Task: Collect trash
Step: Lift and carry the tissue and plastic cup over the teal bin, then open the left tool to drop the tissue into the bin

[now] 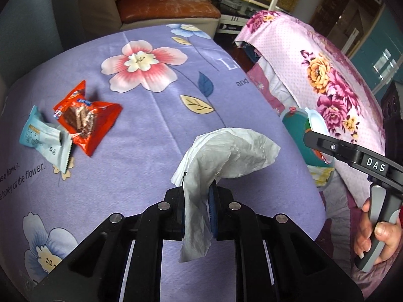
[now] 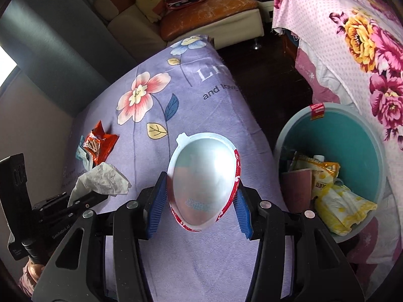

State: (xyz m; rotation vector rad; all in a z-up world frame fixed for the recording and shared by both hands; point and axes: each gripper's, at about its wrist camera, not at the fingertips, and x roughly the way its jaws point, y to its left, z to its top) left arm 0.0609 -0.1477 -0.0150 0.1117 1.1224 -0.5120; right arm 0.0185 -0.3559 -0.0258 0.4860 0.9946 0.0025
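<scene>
Two loads: you carry one piece of trash in each tongs, above the purple flowered tabletop (image 1: 141, 130).
Left tongs (image 1: 197, 201): pressed together on a crumpled white tissue (image 1: 226, 151) that droops both ways.
Right tongs (image 2: 201, 201): blue ribbed pads pinching a glossy oval cup (image 2: 204, 176), red-rimmed.
Hand (image 1: 377, 234): wrapped round the grey handle.
Bin (image 2: 352, 141): round, teal, just beside the tabletop's edge.
Left behind: orange wrapper (image 1: 87, 118), pale blue wrapper (image 1: 45, 138), touching.

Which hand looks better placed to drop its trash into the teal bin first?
Probably the right gripper: it holds the white, red-rimmed plastic cup next to the round teal bin. The left gripper, clamping crumpled white tissue, sits farther away.
</scene>
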